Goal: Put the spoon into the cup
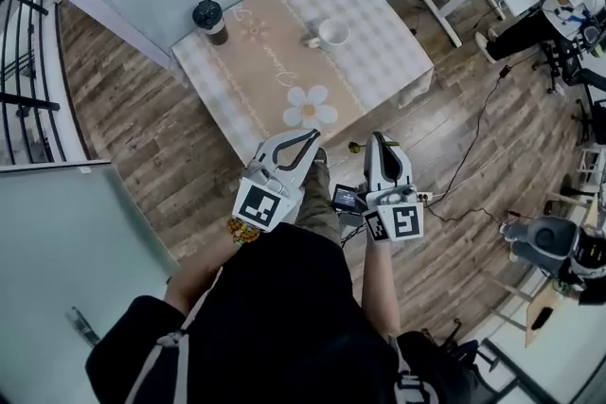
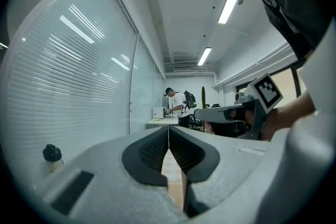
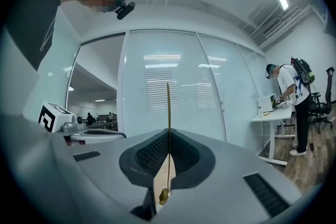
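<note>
Gold spoon (image 3: 168, 113) is pinched by its thin shaft in the right hand-held gripper (image 3: 168, 134), short of the desk (image 1: 388, 61). Left hand-held gripper (image 2: 168, 134) is pressed together, empty. Cup (image 1: 331, 33) stands toward the desk's far edge. Risk: the slim shaft may pivot or slip, so the spoon misses the cup.
</note>
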A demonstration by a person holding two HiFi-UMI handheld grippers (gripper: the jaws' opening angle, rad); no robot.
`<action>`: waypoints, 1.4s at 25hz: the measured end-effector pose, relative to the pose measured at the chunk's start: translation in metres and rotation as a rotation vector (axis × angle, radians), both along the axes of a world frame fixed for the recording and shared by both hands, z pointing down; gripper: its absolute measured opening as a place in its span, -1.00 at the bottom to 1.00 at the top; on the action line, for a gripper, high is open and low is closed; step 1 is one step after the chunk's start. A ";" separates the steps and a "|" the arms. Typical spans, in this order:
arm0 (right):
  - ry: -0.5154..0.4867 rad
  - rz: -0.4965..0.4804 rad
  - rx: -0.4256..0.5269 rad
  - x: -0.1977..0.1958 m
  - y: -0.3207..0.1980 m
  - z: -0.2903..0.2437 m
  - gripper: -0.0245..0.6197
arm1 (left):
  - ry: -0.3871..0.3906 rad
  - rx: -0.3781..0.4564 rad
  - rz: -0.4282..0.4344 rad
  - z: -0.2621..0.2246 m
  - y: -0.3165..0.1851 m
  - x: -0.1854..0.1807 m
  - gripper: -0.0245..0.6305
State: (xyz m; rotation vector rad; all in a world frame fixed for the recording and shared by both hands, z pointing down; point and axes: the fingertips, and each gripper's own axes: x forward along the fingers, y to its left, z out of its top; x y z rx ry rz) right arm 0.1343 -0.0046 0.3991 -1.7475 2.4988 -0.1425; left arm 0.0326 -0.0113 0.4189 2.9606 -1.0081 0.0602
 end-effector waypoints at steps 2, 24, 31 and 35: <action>-0.031 -0.067 -0.006 0.017 -0.036 0.002 -0.90 | -0.005 0.011 -0.050 0.000 -0.030 0.019 -0.86; 0.116 -0.490 0.055 0.043 -0.292 0.044 -0.90 | 0.020 0.037 -0.591 -0.019 -0.152 0.015 -0.86; 0.126 -0.532 0.020 0.022 -0.336 0.073 -0.90 | 0.031 0.044 -0.639 -0.021 -0.159 0.014 -0.86; 0.148 -0.547 -0.005 0.013 -0.351 0.095 -0.90 | 0.020 0.021 -0.654 -0.018 -0.160 0.007 -0.86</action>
